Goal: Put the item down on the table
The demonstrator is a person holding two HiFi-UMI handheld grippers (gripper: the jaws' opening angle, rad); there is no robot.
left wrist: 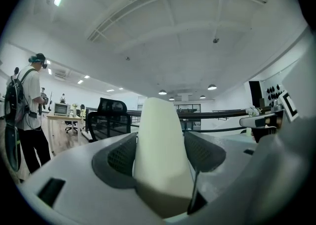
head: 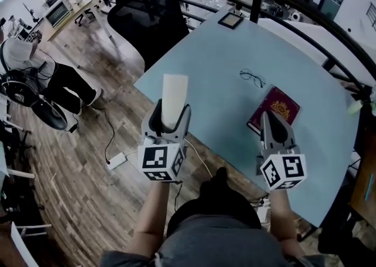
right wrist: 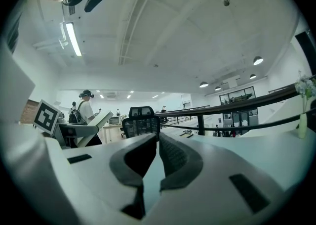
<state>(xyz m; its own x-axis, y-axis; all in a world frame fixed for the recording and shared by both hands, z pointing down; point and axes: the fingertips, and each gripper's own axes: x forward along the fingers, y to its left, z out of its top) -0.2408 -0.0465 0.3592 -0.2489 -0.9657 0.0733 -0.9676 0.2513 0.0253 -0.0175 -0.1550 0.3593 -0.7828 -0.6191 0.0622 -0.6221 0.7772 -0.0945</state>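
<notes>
My left gripper (head: 170,114) is shut on a cream, flat oblong item (head: 174,99). It holds the item upright at the near left edge of the pale blue table (head: 205,63). In the left gripper view the item (left wrist: 160,145) stands between both dark pads (left wrist: 118,158) and rises well past them. Nothing sits in my right gripper (head: 271,120), which is shut and hovers just above the table's near side, next to a dark red passport (head: 277,107). The right gripper view shows its jaws (right wrist: 157,142) together with only a thin slit between them.
Folded glasses (head: 252,77) lie past the passport. A small dark framed square (head: 231,20) sits at the table's far corner. A black office chair (head: 144,13) stands beyond the left edge, and a black railing (head: 294,2) curves behind. A person (left wrist: 27,115) stands far left.
</notes>
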